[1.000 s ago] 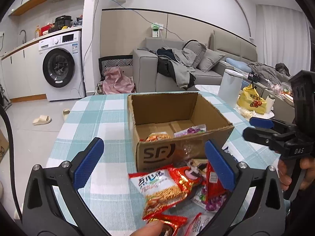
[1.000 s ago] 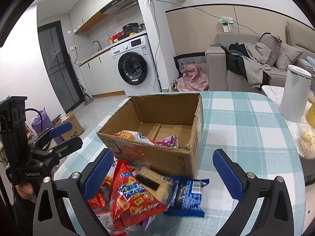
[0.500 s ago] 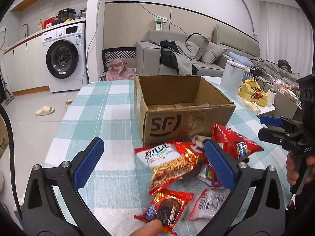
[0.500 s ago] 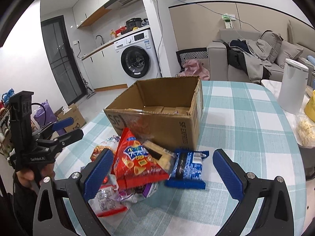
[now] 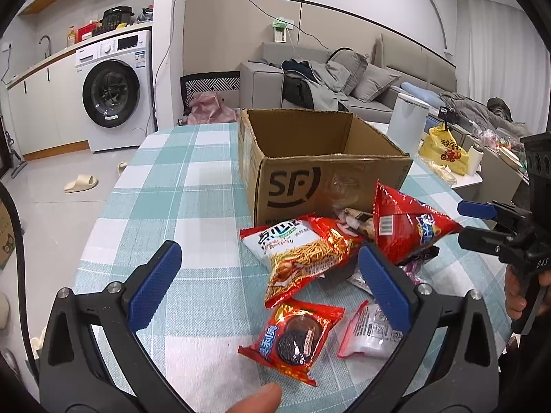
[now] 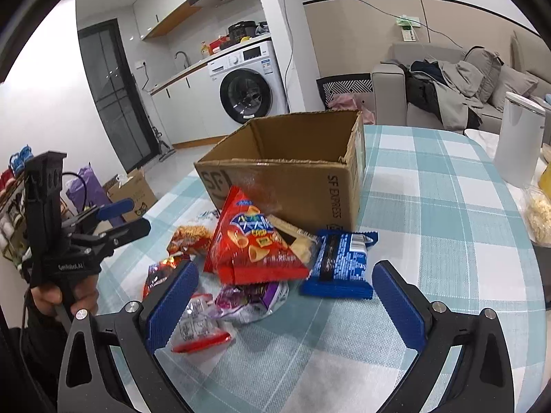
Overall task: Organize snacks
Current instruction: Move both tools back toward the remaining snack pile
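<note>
An open brown cardboard box (image 5: 327, 172) (image 6: 292, 168) stands on the checked tablecloth; its inside is hidden from here. In front of it lies a pile of snacks: a noodle-snack bag (image 5: 299, 254), a red chips bag (image 5: 406, 227) (image 6: 255, 241), a red cookie pack (image 5: 296, 334), a blue pack (image 6: 341, 258), a purple packet (image 6: 251, 299) and a clear packet (image 6: 196, 330). My left gripper (image 5: 268, 275) (image 6: 137, 215) hovers open just short of the pile on its left. Open and holding nothing, my right gripper (image 6: 282, 306) (image 5: 463, 223) hangs on the pile's right side.
A white canister (image 6: 520, 141) and a yellow bag (image 5: 444, 151) sit off the table's right side. A clear bag of food (image 6: 540, 213) lies at the right edge. The tablecloth (image 5: 179, 206) left of the box is bare. A fingertip (image 5: 255, 399) shows at the bottom.
Both grippers have drawn back and dropped lower, away from the box. The box's inside has gone out of sight and more of the snack pile shows. Both stay open.
</note>
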The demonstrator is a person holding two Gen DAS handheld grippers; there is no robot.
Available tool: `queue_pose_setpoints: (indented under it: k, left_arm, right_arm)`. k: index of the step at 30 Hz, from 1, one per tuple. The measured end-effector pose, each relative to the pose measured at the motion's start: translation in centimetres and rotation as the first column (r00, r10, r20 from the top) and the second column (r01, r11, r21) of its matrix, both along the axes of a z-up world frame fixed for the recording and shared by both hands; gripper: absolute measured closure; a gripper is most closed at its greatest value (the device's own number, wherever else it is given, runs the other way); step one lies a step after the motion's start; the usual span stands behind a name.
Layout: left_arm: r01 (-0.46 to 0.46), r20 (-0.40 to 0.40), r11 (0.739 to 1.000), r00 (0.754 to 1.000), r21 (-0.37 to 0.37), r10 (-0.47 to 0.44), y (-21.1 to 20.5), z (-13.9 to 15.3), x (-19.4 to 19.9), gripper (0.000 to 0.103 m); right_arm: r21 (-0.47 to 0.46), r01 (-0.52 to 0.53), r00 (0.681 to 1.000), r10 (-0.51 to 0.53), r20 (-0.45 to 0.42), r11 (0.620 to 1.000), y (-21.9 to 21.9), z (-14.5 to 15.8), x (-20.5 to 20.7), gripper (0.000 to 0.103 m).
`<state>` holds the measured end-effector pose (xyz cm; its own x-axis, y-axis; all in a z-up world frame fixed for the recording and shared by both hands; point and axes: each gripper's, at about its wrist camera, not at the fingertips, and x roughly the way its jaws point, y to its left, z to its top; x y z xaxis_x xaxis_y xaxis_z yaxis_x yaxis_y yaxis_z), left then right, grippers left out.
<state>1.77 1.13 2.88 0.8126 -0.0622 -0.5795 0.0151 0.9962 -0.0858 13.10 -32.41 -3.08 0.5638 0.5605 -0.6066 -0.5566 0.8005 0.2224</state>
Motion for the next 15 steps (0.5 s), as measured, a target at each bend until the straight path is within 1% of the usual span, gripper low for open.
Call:
queue_pose_setpoints:
  k: [5,10,15]
  left_arm:
    - [-0.004,-0.003,1.0,1.0,-0.002,0.004,0.1,-0.3,-0.2,0.001]
    - [0.016,-0.014,1.0,1.0,0.017,-0.016,-0.4,-1.0,-0.4,0.001]
    - [0.04,-0.039,0.999,0.998,0.027,-0.039,-0.9,-2.0,-0.5,0.001]
  right_arm:
    - [-0.016,0.006,1.0,-0.006,-0.016,1.0,-0.2,-0.9,-0.2,0.0]
    - [-0.024,0.002,0.999,-0.003,-0.036,1.0,0.1,-1.6,0.0,0.0]
    - [-0.063,-0.01,0.997,0.005,-0.071,0.998,1.2,-2.7,0.3,0.0]
